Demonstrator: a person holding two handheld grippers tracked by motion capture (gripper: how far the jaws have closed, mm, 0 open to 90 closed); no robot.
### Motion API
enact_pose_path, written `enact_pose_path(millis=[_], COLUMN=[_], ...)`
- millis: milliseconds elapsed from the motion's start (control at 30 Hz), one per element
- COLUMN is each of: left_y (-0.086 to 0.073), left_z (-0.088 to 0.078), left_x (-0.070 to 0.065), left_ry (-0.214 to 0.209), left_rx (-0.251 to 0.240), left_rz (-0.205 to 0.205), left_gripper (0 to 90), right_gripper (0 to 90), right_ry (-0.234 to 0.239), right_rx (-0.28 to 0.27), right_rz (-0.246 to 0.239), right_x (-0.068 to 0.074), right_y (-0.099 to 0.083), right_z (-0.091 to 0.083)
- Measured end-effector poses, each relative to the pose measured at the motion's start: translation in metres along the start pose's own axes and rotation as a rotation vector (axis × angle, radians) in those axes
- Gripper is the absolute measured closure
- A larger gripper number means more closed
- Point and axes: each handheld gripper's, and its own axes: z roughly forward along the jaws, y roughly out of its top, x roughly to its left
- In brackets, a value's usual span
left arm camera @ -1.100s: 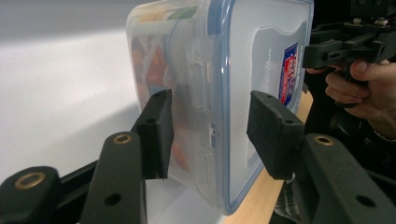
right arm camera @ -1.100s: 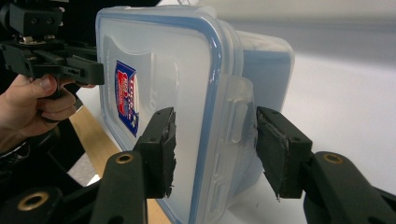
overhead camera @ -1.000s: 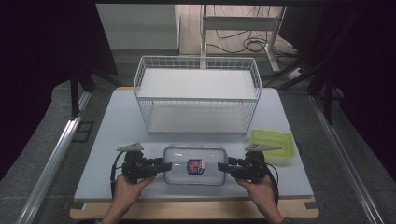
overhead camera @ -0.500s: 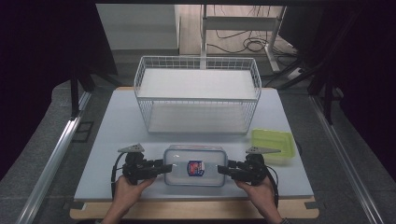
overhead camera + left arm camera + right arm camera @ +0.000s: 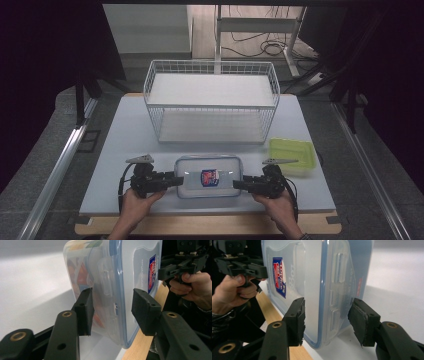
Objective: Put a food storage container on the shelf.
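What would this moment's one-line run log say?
left gripper: astride box left end | right gripper: astride right end | contact: unclear | box: on table, lid on

Container lid (image 5: pixel 208 172): blue-and-red sticker (image 5: pixel 208 177) at mid frame in the high view, print too small to read. Left gripper view: same sticker (image 5: pixel 151 272) upper right, edge-on, white lettering on blue and red, illegible. Right gripper view: sticker (image 5: pixel 279 277) upper left, white script on the red band, blurred, not readable. Just right of it, raised letters (image 5: pixel 292 276) moulded in the lid, running vertically; characters unclear. No other text, numbers or signs legible anywhere.
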Motion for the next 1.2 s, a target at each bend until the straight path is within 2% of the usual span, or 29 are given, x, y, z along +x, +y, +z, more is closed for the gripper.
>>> enact_pose_path(millis=[167, 267, 300, 367, 467, 533, 567, 633, 833, 967, 1200], left_y=[0.0, 0.0, 0.0, -0.001, 0.0, 0.001, 0.001, 0.003, 0.014, 0.023, 0.047], left_z=[0.0, 0.001, 0.001, 0.001, 0.002, 0.003, 0.003, 0.003, -0.003, -0.006, -0.014], left_x=[0.001, 0.002, 0.002, 0.002, 0.0, -0.002, -0.003, -0.002, -0.005, -0.007, -0.012], left_ry=[-0.01, -0.014, -0.013, -0.008, 0.012, 0.027, 0.033, 0.022, 0.018, 0.019, 0.026], left_rx=[0.007, 0.005, 0.006, 0.0, -0.007, -0.018, -0.021, -0.04, -0.073, -0.077, -0.08], left_rz=[0.002, -0.003, -0.007, -0.022, -0.035, -0.035, -0.032, -0.04, -0.023, -0.014, 0.018], left_gripper=[54.9, 55.1, 54.4, 54.0, 52.5, 52.3, 52.6, 52.6, 52.7, 52.7, 52.7], right_gripper=[46.1, 47.2, 50.2, 51.1, 51.7, 51.3, 50.5, 50.4, 50.7, 50.7, 50.8], right_ry=[0.011, 0.029, 0.046, 0.062, 0.058, 0.039, 0.002, -0.01, -0.013, -0.013, -0.015], right_rx=[-0.013, -0.018, -0.022, -0.026, -0.035, -0.043, -0.044, -0.048, -0.073, -0.08, -0.096], right_rz=[-0.002, 0.018, 0.041, 0.052, 0.059, 0.042, 0.007, -0.004, -0.032, -0.043, -0.076], right_x=[-0.007, -0.011, -0.012, -0.012, -0.008, -0.005, 0.001, 0.003, 0.01, 0.012, 0.018], right_y=[0.005, 0.007, 0.008, 0.008, 0.007, 0.006, 0.007, 0.007, 0.015, 0.021, 0.045], right_z=[0.002, 0.002, 0.0, -0.001, -0.003, -0.004, -0.004, -0.005, -0.011, -0.013, -0.021])
